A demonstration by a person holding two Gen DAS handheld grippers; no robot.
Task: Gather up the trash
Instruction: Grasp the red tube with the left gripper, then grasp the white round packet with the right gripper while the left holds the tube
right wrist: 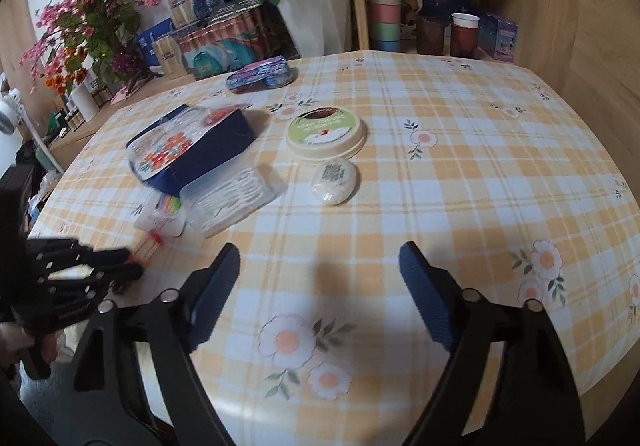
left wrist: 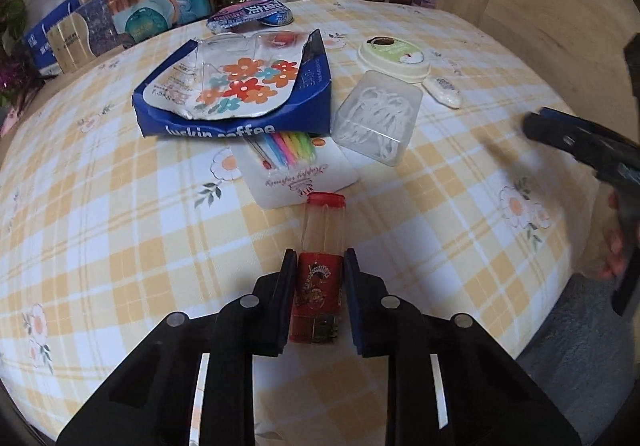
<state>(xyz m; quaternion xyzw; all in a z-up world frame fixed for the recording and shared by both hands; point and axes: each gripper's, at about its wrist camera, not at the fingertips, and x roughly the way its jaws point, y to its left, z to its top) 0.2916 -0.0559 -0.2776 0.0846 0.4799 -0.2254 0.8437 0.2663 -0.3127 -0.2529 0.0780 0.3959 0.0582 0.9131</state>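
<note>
My left gripper (left wrist: 319,266) is shut on a red-capped clear toothpick tube (left wrist: 322,242), held just above the tablecloth; it also shows in the right wrist view (right wrist: 150,244). A torn blue Luckin Coffee bag (left wrist: 236,94) holds clear plastic cups and a flowered wrapper; it shows in the right wrist view (right wrist: 192,146) too. My right gripper (right wrist: 318,266) is open and empty over the cloth, and appears at the right edge of the left wrist view (left wrist: 580,142).
A clear floss-pick box (left wrist: 378,118), a white candle pack (left wrist: 298,174), a round cream lid (right wrist: 326,132), a small white packet (right wrist: 334,180) and a crushed blue wrapper (right wrist: 260,74) lie on the checked tablecloth (right wrist: 460,166). Boxes, flowers and cups stand behind.
</note>
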